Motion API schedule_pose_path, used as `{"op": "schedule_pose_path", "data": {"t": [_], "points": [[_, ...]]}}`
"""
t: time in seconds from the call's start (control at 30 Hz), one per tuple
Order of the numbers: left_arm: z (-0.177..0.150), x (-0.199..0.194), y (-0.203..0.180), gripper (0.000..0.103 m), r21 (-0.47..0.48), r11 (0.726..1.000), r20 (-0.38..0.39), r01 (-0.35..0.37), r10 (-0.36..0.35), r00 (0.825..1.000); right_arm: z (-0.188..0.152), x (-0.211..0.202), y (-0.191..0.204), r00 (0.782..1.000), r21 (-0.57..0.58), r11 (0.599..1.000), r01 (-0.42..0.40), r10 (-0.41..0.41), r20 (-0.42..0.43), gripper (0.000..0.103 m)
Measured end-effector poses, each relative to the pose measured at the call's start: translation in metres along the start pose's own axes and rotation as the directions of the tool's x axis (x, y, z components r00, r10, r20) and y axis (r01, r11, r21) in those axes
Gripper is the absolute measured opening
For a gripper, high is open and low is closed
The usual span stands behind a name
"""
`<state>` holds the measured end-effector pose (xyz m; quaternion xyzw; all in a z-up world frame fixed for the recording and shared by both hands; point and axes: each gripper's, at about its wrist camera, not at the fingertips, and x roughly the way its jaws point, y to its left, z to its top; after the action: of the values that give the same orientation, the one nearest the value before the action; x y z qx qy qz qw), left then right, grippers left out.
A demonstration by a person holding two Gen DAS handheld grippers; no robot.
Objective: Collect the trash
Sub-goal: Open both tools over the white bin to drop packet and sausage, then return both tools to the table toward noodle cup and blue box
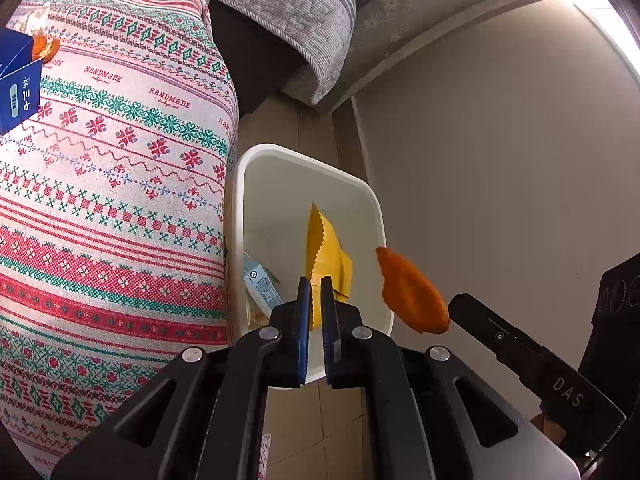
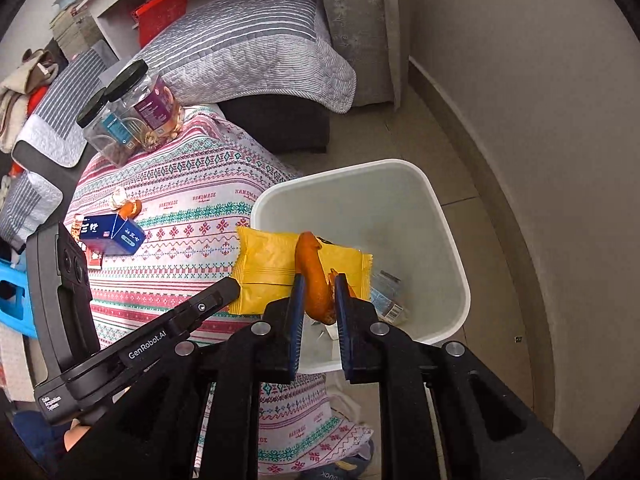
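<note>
A white bin (image 1: 240,200) (image 2: 440,208) stands on the floor beside a cloth-covered table (image 1: 120,200). My left gripper (image 1: 317,292) hovers over it, jaws slightly apart. A yellow wrapper (image 1: 326,248) (image 2: 272,268) stands edge-on between the fingers, and the pads do not seem to press on it. My right gripper (image 2: 319,286) is also above the bin, jaws a little apart around a curved orange peel (image 2: 314,276) (image 1: 412,292) that looks loose between them. From the side, the right gripper (image 1: 454,308) and left gripper (image 2: 232,290) tips are close together.
On the table lie a blue box (image 1: 18,84) (image 2: 112,236), another orange peel (image 1: 44,48) (image 2: 130,208) and clear jars (image 2: 136,116). A bluish packet (image 1: 262,284) (image 2: 390,292) lies in the bin. A grey sofa cushion (image 2: 248,52) is behind and a wall (image 2: 540,160) on the right.
</note>
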<state>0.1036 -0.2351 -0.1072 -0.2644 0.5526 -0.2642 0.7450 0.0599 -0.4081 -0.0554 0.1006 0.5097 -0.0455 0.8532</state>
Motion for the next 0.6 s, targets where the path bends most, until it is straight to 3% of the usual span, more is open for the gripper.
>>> {"op": "schedule_pose_path", "data": {"t": [0.1, 0.33, 0.6], "points": [[0.0, -0.001, 0.001, 0.024, 0.035, 0.999, 0.008, -0.025, 0.024, 1.0, 0.0, -0.003, -0.002, 1.0, 0.008, 1.0, 0.001, -0.001, 0.012, 0.024], [0.009, -0.022, 0.016, 0.024, 0.042, 0.997, 0.04, -0.067, 0.066, 0.997, 0.004, -0.007, 0.006, 1.0, 0.008, 1.0, -0.01, 0.009, 0.023, 0.026], [0.012, -0.055, 0.035, 0.024, 0.081, 0.972, 0.085, -0.222, 0.215, 0.973, 0.007, -0.007, 0.036, 1.0, -0.031, 0.999, -0.016, 0.017, 0.024, 0.03]]}}
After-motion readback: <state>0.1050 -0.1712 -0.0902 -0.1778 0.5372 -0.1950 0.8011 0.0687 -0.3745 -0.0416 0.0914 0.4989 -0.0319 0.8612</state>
